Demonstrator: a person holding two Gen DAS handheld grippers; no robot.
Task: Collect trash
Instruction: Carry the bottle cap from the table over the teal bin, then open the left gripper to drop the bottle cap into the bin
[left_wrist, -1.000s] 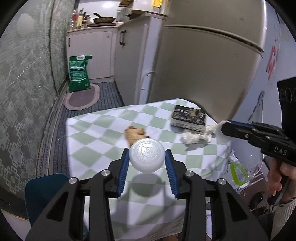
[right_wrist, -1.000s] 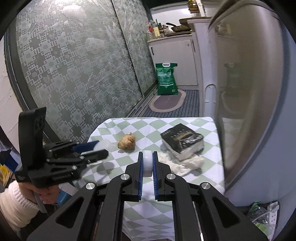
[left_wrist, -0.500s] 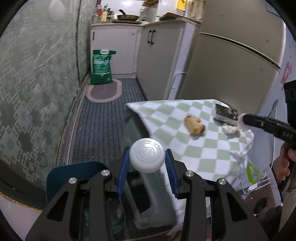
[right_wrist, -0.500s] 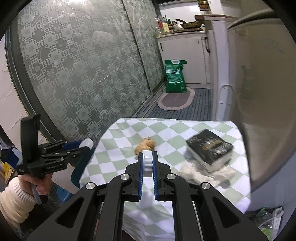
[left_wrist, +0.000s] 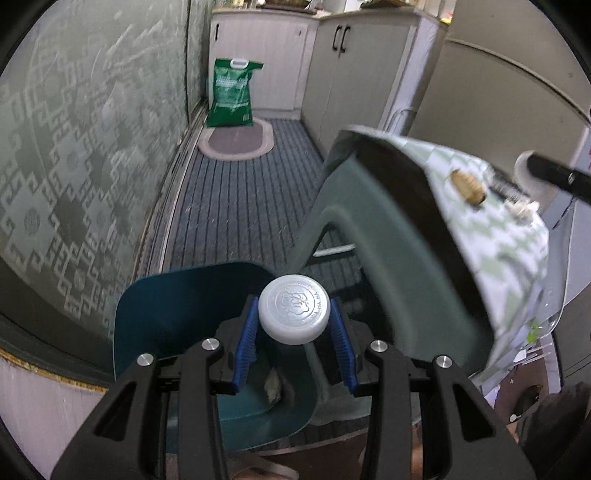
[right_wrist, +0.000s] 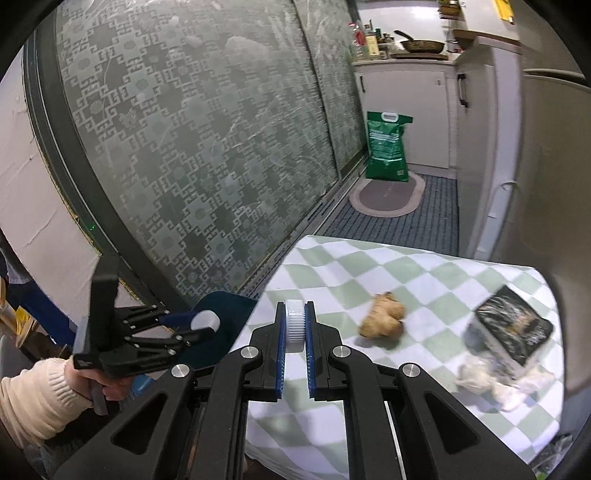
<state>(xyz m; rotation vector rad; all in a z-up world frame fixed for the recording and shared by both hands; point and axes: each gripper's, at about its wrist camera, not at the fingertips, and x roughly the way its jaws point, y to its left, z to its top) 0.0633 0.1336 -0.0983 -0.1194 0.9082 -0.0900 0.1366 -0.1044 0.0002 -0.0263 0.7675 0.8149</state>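
Round white plastic lid with a raised picture and tiny letters on top, too small to read, pinched flat-side-up between the blue pads of the left gripper. Right under it, a dark blue-green plastic bin on the floor, with a crumpled scrap lying in the bottom. Small white ribbed plastic cap, stood on its edge, squeezed tight in the nearly closed right gripper, up above the worktop with the green and white checked cloth. On that cloth, a knobbly brown lump, a shiny black packet with print too blurry to read, and a scrunched white tissue touching the packet. Farther off on the floor, a green bag with white writing, also too small to read. Cream knitted sleeve on the arm behind the left gripper.
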